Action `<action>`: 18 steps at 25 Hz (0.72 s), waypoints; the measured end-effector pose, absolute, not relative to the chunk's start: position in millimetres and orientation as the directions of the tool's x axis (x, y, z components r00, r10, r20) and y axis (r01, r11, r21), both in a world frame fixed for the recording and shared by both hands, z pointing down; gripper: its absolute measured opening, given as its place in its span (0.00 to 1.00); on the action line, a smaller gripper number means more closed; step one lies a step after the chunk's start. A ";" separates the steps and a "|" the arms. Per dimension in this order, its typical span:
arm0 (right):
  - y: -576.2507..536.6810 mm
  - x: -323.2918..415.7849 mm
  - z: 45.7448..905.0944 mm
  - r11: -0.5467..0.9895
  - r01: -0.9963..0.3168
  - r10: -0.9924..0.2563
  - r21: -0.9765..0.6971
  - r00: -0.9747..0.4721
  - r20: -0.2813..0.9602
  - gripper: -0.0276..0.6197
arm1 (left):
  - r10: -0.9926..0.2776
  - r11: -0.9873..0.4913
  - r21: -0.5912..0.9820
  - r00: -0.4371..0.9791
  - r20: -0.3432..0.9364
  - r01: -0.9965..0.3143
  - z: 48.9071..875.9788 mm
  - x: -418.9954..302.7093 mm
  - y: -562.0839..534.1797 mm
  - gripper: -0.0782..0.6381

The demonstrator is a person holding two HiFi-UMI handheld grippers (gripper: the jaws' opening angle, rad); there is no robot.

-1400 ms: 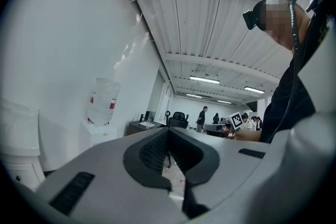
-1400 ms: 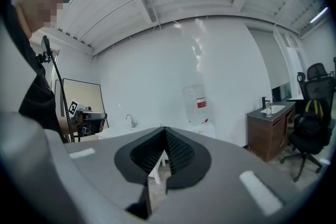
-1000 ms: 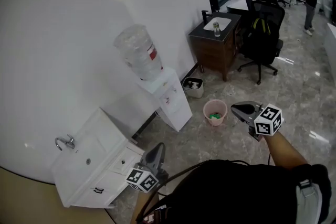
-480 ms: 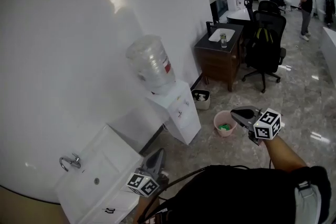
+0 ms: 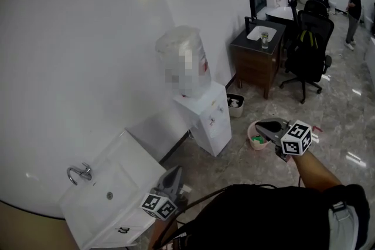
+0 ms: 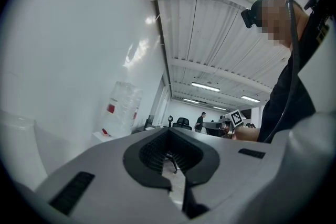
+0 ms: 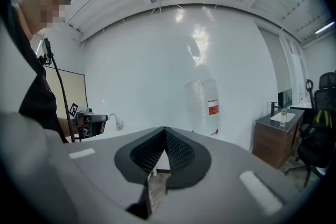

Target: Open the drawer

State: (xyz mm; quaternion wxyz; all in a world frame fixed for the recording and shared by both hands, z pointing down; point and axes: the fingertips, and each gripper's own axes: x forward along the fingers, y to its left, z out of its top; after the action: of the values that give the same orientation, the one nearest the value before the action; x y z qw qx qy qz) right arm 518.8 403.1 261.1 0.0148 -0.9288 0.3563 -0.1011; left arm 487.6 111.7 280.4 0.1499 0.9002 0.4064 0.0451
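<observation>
A white cabinet with a basin and a chrome tap stands against the wall at the lower left of the head view. Only a strip of its drawer front with a dark handle shows at the bottom edge; that drawer looks closed. My left gripper hovers level just right of the cabinet, jaws shut and empty, also in its own view. My right gripper is held out over the floor far to the right, shut with nothing in it.
A water dispenser with a big bottle stands beyond the cabinet. A pink bucket and a small bin sit on the tiled floor. Farther off are a brown cabinet, a black office chair and a person.
Both grippers have travelled sideways across the room, still shut. The white cabinet has slid down and left in the head view, and its drawer fronts have mostly left the frame.
</observation>
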 end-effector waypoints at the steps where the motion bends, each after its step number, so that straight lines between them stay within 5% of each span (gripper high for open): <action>1: 397.6 525.7 262.3 -0.735 -0.670 -0.677 -0.105 0.715 0.175 0.04 | 0.734 -0.636 0.314 0.678 -0.035 0.705 282.7 490.9 106.7 0.10; 18: 456.7 694.2 257.4 -0.552 -0.825 -0.833 -0.122 0.538 0.130 0.04 | 0.565 -0.790 0.278 0.825 -0.015 0.546 262.7 595.4 186.9 0.10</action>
State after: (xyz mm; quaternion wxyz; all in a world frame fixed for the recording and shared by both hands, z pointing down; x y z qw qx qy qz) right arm 694.2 456.7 257.4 0.0232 -0.8766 0.4728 -0.0864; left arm 595.4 186.9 262.7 0.1362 0.9455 0.2937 0.0342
